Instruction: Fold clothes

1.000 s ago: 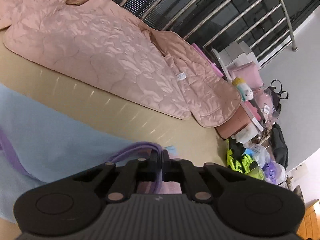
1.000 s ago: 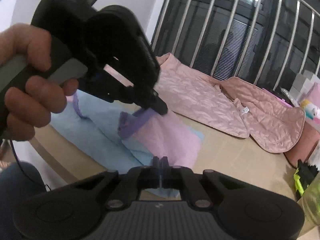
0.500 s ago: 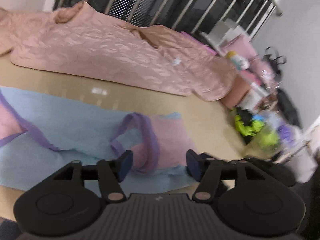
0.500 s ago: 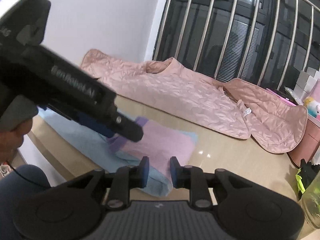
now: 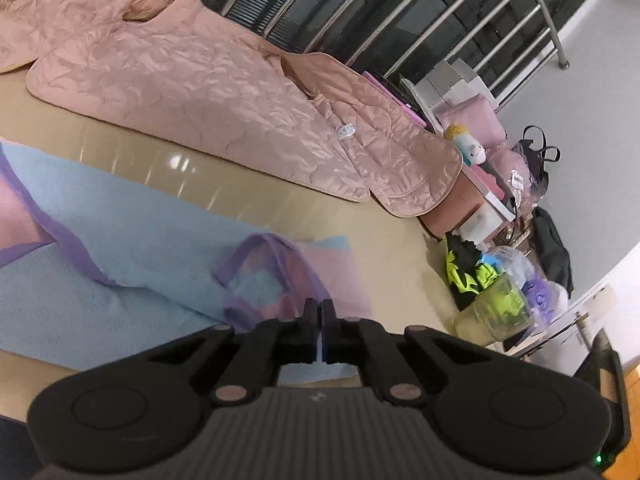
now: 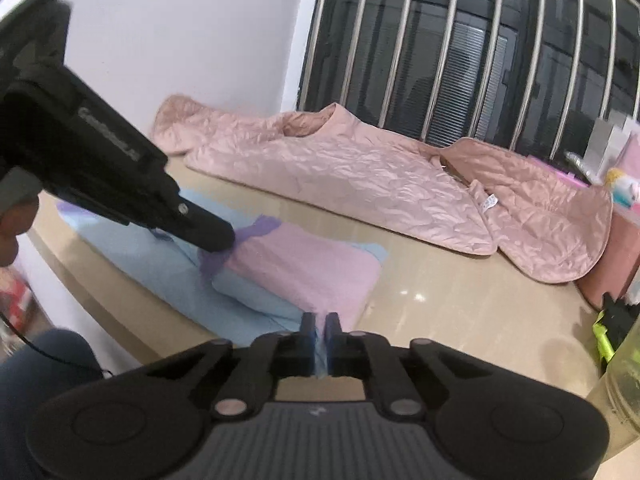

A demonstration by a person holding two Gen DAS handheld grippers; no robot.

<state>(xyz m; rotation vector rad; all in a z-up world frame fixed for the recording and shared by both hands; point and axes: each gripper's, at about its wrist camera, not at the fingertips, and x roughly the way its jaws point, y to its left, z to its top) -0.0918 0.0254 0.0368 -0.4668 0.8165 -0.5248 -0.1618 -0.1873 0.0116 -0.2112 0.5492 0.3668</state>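
Blue cloth of the pastel garment (image 6: 256,296) near the tabletop (image 6: 440,300) edge is being clamped by both grippers, left gripper (image 5: 319,312) and right gripper (image 6: 320,326), jaws having just closed

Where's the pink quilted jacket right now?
The pink quilted jacket lies spread at the table's far side, below the window bars, beyond the blue-and-pink garment.

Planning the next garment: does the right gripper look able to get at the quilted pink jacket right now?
Probably not yet: the right gripper is shut on the light blue garment's edge; bare tabletop separates it from the quilted pink jacket.
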